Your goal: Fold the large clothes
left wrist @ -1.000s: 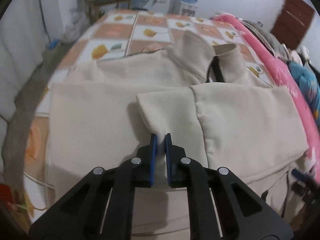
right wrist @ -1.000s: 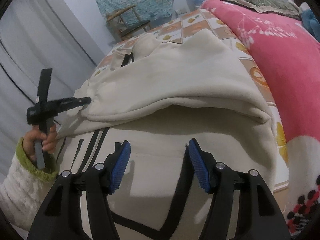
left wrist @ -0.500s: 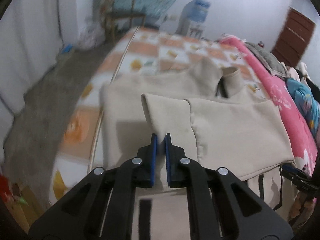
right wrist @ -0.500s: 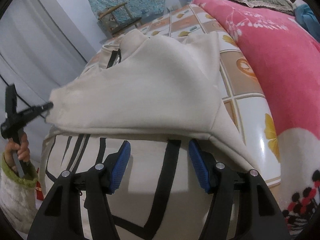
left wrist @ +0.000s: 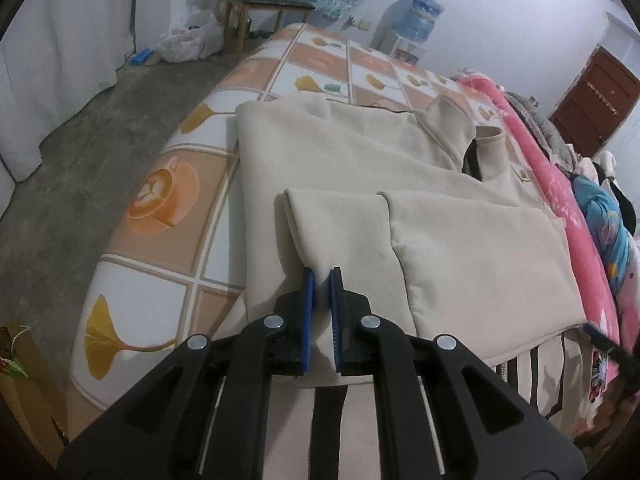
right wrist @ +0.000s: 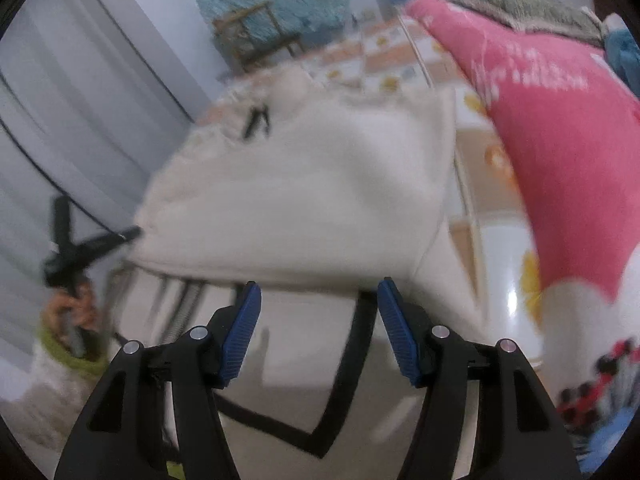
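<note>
The left gripper [left wrist: 321, 280] is at the near edge of the bed [left wrist: 168, 200], and its blue jaws are clamped tight on the cuff of a cream sleeve [left wrist: 336, 220]. That sleeve is folded across the big cream sweater [left wrist: 472, 248], which lies flat on the bed with its collar [left wrist: 452, 128] at the far end. The near part of the sweater has black stripes [left wrist: 328, 420] and hangs toward the grippers. The right gripper [right wrist: 319, 312] hovers over the near, striped part of the sweater, and its jaws are apart with nothing between them. In the right wrist view, which is blurry, a hand [right wrist: 70, 308] with a green cuff holds the left gripper at the sweater's left edge. A pink blanket [right wrist: 552, 152] lies just right of the sweater. Far back stand a chair [left wrist: 276, 4] and a water bottle [left wrist: 424, 16].
</note>
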Available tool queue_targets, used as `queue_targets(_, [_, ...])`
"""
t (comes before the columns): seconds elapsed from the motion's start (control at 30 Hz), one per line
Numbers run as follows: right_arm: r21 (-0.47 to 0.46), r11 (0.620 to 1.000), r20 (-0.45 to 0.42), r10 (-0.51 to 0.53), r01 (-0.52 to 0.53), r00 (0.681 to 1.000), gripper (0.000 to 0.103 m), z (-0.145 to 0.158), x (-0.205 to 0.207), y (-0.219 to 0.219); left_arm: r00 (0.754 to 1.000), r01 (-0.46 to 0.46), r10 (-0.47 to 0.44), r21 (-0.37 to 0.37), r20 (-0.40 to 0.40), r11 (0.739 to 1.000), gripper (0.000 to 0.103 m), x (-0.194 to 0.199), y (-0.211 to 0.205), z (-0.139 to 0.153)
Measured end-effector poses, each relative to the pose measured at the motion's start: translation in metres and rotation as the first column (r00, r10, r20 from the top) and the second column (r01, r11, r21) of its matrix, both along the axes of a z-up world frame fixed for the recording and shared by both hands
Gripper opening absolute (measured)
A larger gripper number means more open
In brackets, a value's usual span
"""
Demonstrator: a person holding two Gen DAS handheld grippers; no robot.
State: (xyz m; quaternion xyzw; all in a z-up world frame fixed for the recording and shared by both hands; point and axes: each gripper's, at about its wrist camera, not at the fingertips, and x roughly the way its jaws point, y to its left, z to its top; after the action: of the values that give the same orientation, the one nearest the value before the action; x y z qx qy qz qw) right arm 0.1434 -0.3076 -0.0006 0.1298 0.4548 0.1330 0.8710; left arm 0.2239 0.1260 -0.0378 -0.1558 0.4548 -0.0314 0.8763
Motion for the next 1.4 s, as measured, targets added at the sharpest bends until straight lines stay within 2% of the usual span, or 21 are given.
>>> queue_targets(0.1, [-0.042,0.998,0.057,-0.036,0.039,0.998,0.059,0.034,0.015,-0.021,1.000,0.012,-0.012,0.010,0.012,1.000,0.008,0.000,0.001,0.000])
queue_targets(0.23, [-0.068,0.994,0.061,-0.086,0.090,0.994,0.059,0.047,0.058,-0.040,0.999,0.021,-0.022,0.036,0.032,0.999,0.008,-0.002,-0.003,0.001])
queue_targets(0.33, [-0.077,0.995,0.040,-0.068,0.071,0.997,0.059,0.042,0.086,-0.031,0.999,0.025,-0.028,0.060,0.044,0.998,0.008,-0.004,-0.006,0.002])
queue_targets(0.47, [-0.130,0.992,-0.011,-0.008,0.006,1.000,0.059,0.021,0.121,-0.003,0.998,0.036,-0.041,0.087,0.054,0.996,0.008,-0.002,-0.009,0.003])
queue_targets(0.53, [-0.186,0.982,-0.035,0.009,-0.015,0.999,0.058,0.007,0.137,0.011,0.997,0.042,-0.048,0.102,0.059,0.994,0.008,-0.001,-0.011,0.004])
queue_targets(0.57, [-0.215,0.976,-0.040,0.013,-0.022,0.999,0.056,0.001,0.145,0.016,0.997,0.044,-0.051,0.110,0.063,0.993,0.008,-0.001,-0.012,0.005])
queue_targets(0.63, [-0.266,0.963,-0.059,0.020,-0.035,0.998,0.040,-0.009,0.159,0.025,0.994,0.053,-0.065,0.144,0.084,0.988,0.008,-0.002,-0.017,0.011])
queue_targets(0.7, [-0.298,0.953,-0.078,0.040,-0.062,0.996,0.020,-0.018,0.166,0.032,0.990,0.061,-0.082,0.184,0.112,0.981,0.008,-0.004,-0.024,0.018])
queue_targets(0.73, [-0.315,0.946,-0.085,0.048,-0.072,0.995,0.007,-0.022,0.169,0.035,0.987,0.065,-0.092,0.201,0.128,0.977,0.008,-0.005,-0.028,0.023])
queue_targets(0.8, [-0.326,0.943,-0.065,0.048,-0.067,0.997,0.005,-0.020,0.166,0.035,0.981,0.070,-0.106,0.217,0.159,0.974,0.008,-0.004,-0.033,0.033])
queue_targets(0.93, [-0.340,0.940,0.051,0.028,-0.008,0.998,0.004,0.006,0.147,0.033,0.964,0.079,-0.127,0.204,0.235,0.976,0.008,-0.002,-0.041,0.059])
queue_targets(1.07, [-0.379,0.923,0.167,-0.004,0.068,0.986,0.002,0.031,0.137,0.030,0.937,0.061,-0.128,0.210,0.325,0.976,0.008,0.002,-0.043,0.084])
queue_targets(1.2, [-0.365,0.928,0.168,-0.006,0.068,0.986,0.002,0.032,0.146,0.029,0.950,0.039,-0.102,0.211,0.296,0.977,0.008,0.012,-0.035,0.072])
queue_targets(1.3, [-0.364,0.929,0.143,-0.008,0.060,0.990,0.002,0.023,0.152,0.031,0.974,0.031,-0.081,0.231,0.210,0.973,0.008,0.024,-0.026,0.041])
queue_targets(1.4, [-0.354,0.932,0.117,-0.033,0.073,0.993,0.006,0.017,0.157,0.023,0.991,0.028,-0.055,0.206,0.122,0.978,0.008,0.030,-0.013,0.010])
